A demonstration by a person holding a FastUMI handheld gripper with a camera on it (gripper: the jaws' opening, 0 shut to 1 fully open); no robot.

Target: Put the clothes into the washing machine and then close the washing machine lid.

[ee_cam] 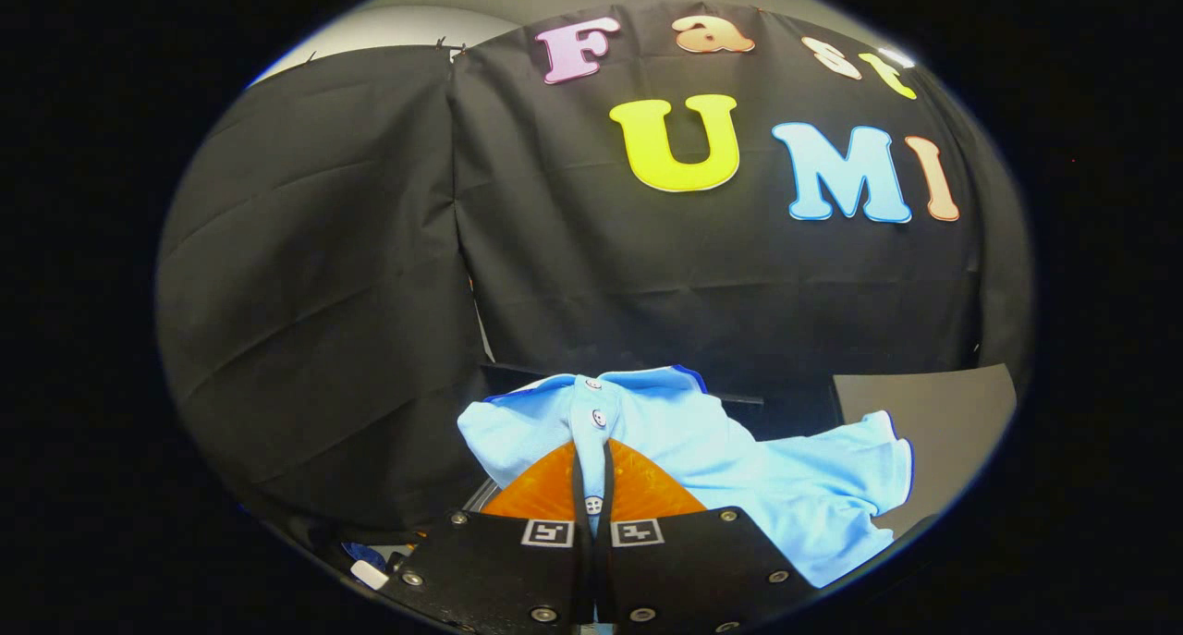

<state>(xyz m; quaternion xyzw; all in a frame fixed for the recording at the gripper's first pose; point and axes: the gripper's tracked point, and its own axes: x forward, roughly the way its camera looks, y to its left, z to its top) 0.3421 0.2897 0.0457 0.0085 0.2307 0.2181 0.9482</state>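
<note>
Fingers [591,473] nearly closed, pinching the button placket of the light-blue shirt [721,459] lifted clear ahead of the gripper [591,487]; clothes-loading step judged underway, next calling for carriage to the washing machine and release inside.

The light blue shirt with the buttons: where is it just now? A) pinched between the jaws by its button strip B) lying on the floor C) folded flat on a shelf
A: the light blue shirt hangs from the gripper, whose jaws are closed on its button placket.
</note>
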